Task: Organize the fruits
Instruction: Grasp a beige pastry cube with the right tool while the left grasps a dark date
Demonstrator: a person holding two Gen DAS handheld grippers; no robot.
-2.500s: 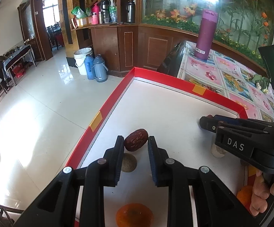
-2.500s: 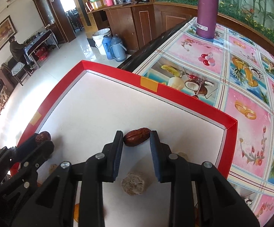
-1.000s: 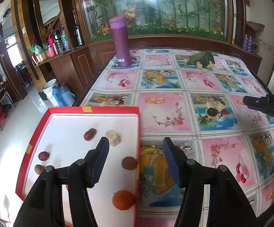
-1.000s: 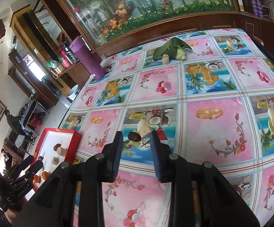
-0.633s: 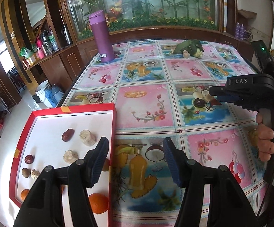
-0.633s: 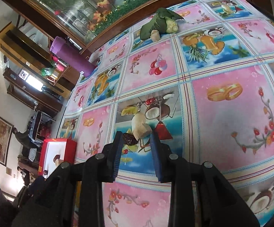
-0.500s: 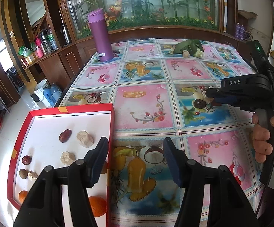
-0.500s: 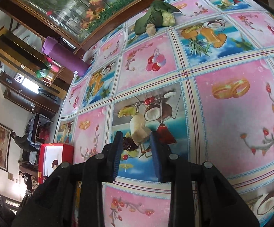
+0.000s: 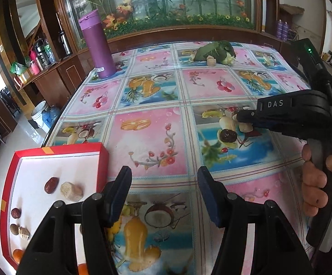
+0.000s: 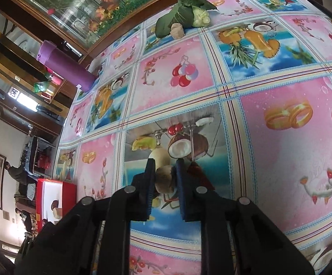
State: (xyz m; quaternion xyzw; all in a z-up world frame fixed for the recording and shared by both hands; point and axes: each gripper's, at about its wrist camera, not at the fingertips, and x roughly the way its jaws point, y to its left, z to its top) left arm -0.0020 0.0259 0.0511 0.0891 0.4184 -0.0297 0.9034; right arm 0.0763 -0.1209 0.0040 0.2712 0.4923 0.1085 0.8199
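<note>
From my left camera I count in the red tray [image 9: 102, 158] one red date [image 9: 51, 185], two pale chunks, two small dark round fruits and two oranges at its near edge (both partly cut off), while out on the tablecloth [image 9: 147, 137], well right of the tray, lie one dark date [image 9: 228, 135] and one pale chunk [image 10: 164, 178]. My right gripper [image 10: 164, 171] has just closed its jaws onto that chunk, pads pressing both sides, the dark date just beside it. My left gripper [image 9: 163, 190] hangs open with nothing between its jaws, just right of the tray
</note>
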